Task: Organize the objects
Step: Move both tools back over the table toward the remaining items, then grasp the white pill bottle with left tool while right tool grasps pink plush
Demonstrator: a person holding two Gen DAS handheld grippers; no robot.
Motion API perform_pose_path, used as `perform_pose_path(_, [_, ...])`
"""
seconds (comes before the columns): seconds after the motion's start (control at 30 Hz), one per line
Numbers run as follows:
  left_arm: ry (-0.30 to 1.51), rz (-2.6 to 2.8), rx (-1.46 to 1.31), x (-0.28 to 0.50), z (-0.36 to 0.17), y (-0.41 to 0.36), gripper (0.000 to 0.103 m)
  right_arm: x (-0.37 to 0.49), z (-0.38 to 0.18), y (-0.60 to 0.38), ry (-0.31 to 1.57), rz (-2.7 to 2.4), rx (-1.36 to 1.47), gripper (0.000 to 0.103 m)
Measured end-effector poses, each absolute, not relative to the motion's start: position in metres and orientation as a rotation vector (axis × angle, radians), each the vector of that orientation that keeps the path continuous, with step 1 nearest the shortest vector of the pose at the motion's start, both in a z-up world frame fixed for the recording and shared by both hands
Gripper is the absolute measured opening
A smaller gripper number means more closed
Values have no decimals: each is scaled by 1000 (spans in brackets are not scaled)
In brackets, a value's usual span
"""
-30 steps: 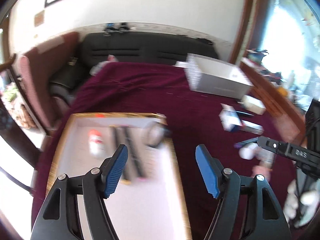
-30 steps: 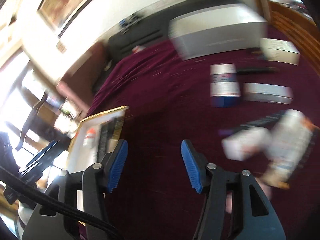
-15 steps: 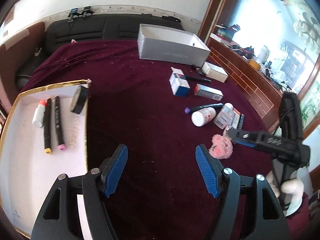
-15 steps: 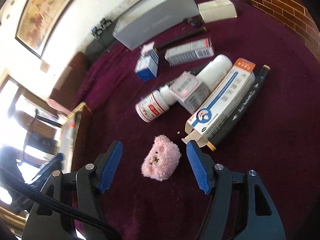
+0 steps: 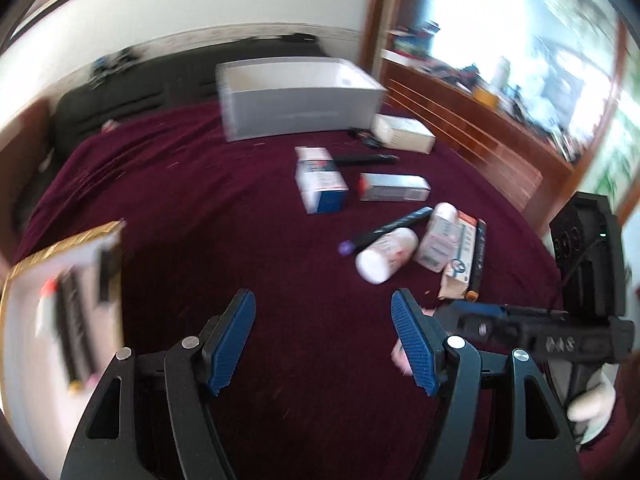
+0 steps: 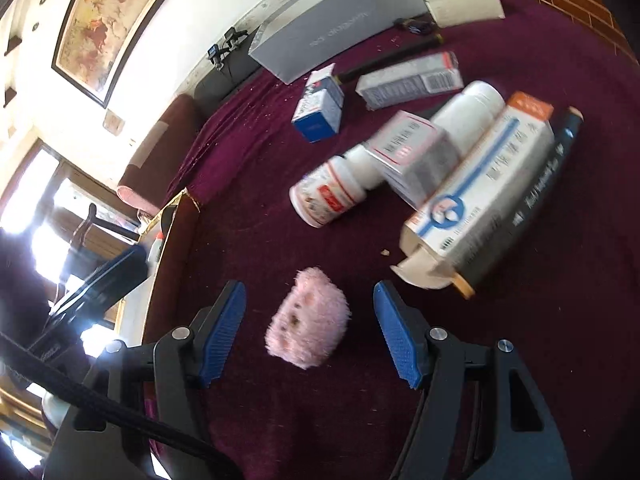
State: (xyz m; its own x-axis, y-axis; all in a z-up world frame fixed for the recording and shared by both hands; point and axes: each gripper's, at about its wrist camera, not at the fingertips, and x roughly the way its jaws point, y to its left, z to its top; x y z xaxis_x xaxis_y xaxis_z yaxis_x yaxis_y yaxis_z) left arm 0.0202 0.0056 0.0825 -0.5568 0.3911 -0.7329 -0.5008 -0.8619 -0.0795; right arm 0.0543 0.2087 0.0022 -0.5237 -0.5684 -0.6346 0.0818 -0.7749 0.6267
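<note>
Jaws of the right gripper [image 6: 308,328] stand wide apart, released, with a pink plush toy [image 6: 307,322] lying on the maroon cloth [image 6: 248,160] between the two blue pads. Neither pad presses on the toy; a clear gap of cloth shows on each side of it, a little narrower on the side of the right pad. Beyond the right pad's tip lies a long white box with a blue stripe [image 6: 476,196], its torn flap end nearest that pad, and a black marker [image 6: 532,200] lies touching the box's far side. Ahead of the jaws, past the toy, a white pill bottle with a red label [image 6: 328,192] lies on its side next to a small grey and white carton [image 6: 412,156].

Jaws of the left gripper [image 5: 323,340] are likewise released and about as wide, and only bare cloth shows between the pads. Just behind the left gripper's right pad a sliver of the pink toy [image 5: 402,354] shows, with the right gripper's black finger above it. Off to the left of the left pad sits a gold-rimmed tray [image 5: 64,246], blurred, with markers inside. Well ahead of both sets of jaws stands a grey open box [image 5: 300,100], with a blue and white carton [image 5: 320,184] nearer.
</note>
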Motion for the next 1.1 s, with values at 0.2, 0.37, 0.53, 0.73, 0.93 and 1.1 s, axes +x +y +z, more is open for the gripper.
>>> perform_pose_path(0.2, [530, 2323, -958, -2, 58, 76, 64, 66, -1, 245, -947, -2258, 1094, 67])
perform_pose_path(0.37, [522, 2286, -971, -23, 51, 90, 64, 63, -14, 265, -1139, -2167, 1053, 69])
perform_pose_path(0.53, [543, 2235, -1023, -30, 37, 106, 63, 65, -18, 271, -1211, -2117, 1006, 69])
perform_pose_path(0.73, [594, 2188, -1041, -22, 31, 121, 33, 55, -22, 259, -1222, -2108, 995, 71])
perform_pose_path(0.93, [597, 2179, -1088, -20, 18, 134, 34, 57, -23, 264, -1227, -2102, 990, 71])
perform_pose_path(1.1, [521, 2226, -1106, -17, 21, 125, 30, 57, -22, 265, -1219, -2108, 993, 71])
